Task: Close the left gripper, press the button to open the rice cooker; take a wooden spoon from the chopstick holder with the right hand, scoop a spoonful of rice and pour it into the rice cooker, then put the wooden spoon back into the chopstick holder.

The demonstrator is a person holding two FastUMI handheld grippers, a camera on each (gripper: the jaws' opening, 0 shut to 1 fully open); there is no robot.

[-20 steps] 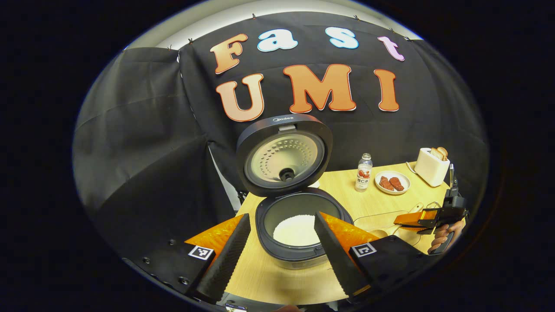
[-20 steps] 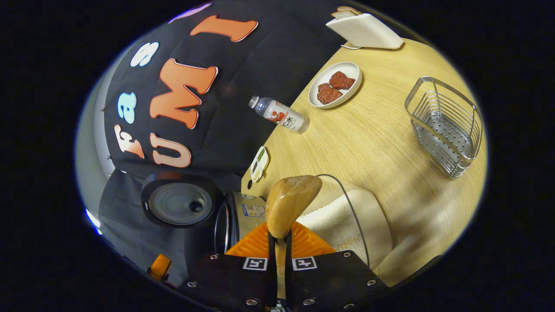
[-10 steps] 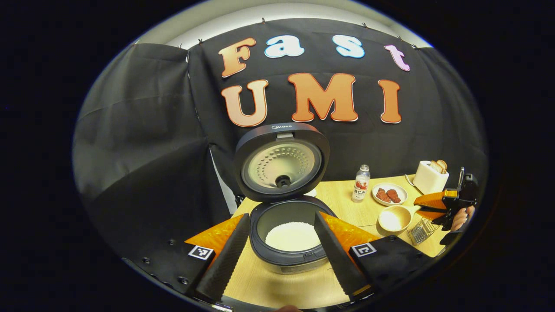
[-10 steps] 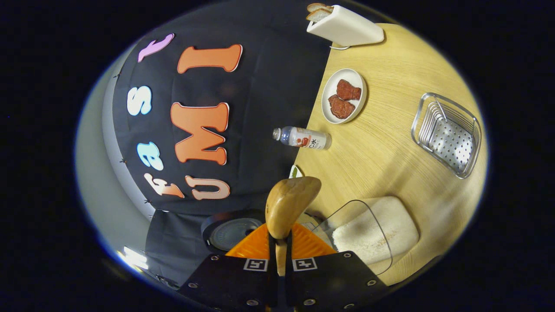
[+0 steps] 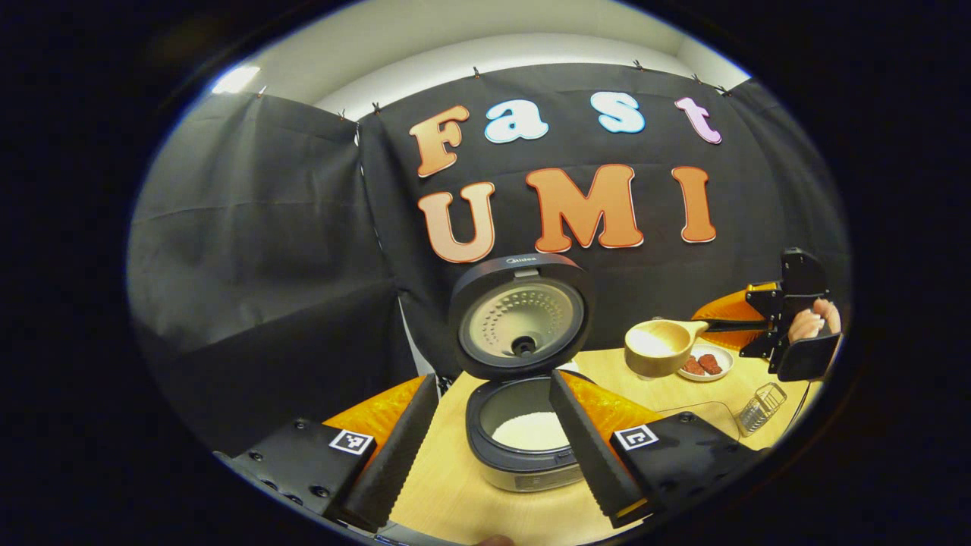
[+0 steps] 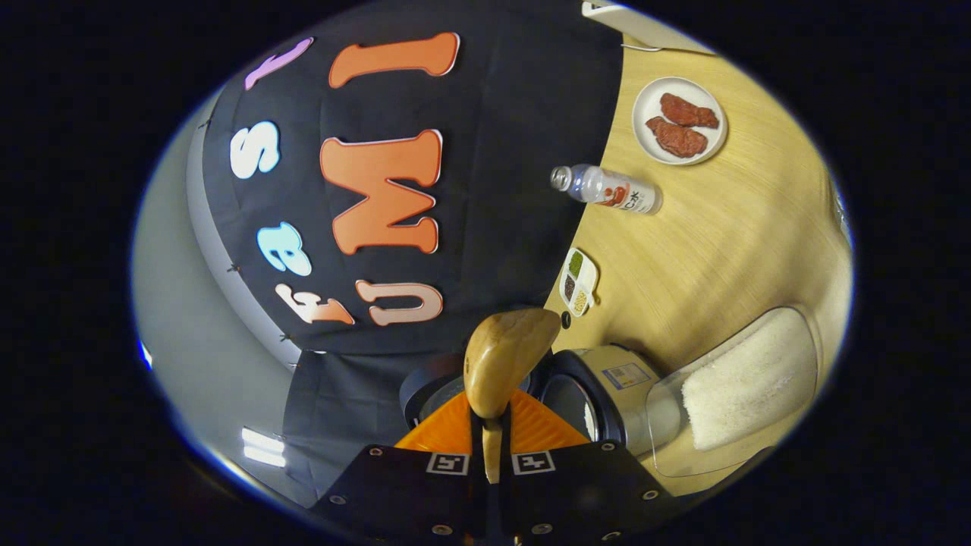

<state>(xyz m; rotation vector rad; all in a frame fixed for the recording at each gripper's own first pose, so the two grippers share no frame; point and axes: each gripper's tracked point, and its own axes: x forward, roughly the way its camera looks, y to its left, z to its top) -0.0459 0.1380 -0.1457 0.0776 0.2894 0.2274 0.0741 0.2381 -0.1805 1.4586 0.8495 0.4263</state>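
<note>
Left hand-held gripper: fingers spread wide and holding nothing, low over the near edge of the worktop, framing the rice cooker between them.
Right hand-held gripper: fingers pressed together on the handle of the wooden spoon; in the left gripper view this hand-held gripper is up at the right, off the worktop, with a person's hand around its grip.
Wooden spoon: in the left gripper view it is held about level, bowl pointing toward the rice cooker, white rice in the bowl; it hangs in the air to the right of the open lid, not yet over the pot.
Rice cooker: on the worktop, lid swung up and standing open behind the pot; white rice lies in the inner pot.
Rice container: clear, lying on the worktop beside the rice cooker, white rice inside.
Chopstick holder: wire basket on the worktop at the right, below the right hand-held gripper.
Plate: white, two reddish pieces of meat on it, far side of the worktop.
Bottle: clear with a label, standing near the cloth wall between the plate and a small divided dish.
</note>
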